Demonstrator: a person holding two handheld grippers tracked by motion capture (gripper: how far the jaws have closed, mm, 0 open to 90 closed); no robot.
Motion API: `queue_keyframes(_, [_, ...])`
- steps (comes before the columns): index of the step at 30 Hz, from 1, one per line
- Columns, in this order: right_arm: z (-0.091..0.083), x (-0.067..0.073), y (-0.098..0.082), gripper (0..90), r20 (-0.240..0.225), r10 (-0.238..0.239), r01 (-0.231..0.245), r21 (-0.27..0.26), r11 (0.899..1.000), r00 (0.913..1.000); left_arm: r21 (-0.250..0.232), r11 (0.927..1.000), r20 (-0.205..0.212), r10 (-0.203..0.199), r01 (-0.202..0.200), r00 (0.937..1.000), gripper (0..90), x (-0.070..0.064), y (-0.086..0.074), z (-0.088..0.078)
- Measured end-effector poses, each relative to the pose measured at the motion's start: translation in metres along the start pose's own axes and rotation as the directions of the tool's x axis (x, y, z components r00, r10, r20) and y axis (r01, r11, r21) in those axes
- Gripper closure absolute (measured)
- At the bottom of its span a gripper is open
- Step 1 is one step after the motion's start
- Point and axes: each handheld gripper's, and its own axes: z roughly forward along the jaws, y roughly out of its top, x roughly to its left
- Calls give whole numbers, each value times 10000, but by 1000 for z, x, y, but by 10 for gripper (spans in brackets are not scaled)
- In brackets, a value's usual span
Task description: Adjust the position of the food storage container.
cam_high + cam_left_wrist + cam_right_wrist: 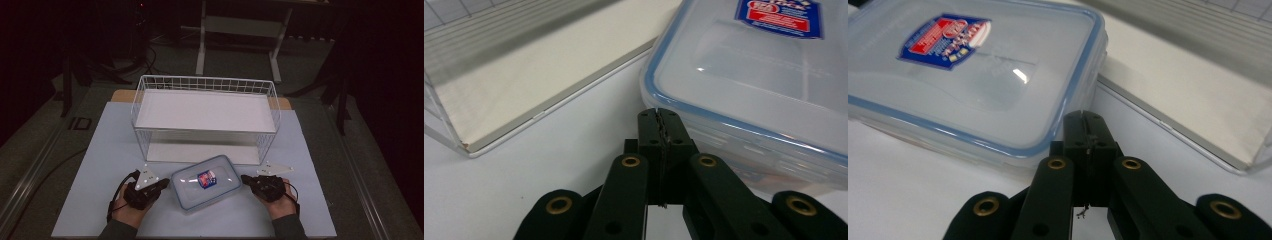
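Centrally, lidded plastic container sits low in frame; left gripper and right gripper, jaws together, flank its ends, probably to shift it.

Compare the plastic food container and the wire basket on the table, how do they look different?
The plastic food container is low, solid and translucent with a blue-edged lid and a red and blue label; the wire basket is a taller, larger open grid of white wire. The container is closed by its lid, the basket is open on top. The container lies skewed on the table, the basket sits square behind it. Both are rectangular.
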Motion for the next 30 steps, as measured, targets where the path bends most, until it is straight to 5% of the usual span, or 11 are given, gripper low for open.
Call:
queue_keyframes(12, [-8, 0, -6, 900, -431, 76, -59, 389, 9992, 9990, 218, 9990, -143, -384, 387, 9992, 891, 4, 5, 14])
queue_keyframes(30, [-16, 5, -6, 900, -1150, -517, 577, 490, 9971, 9920, 86, 9943, -404, -1056, 1060, 9936, 890, 17, 18, 34])
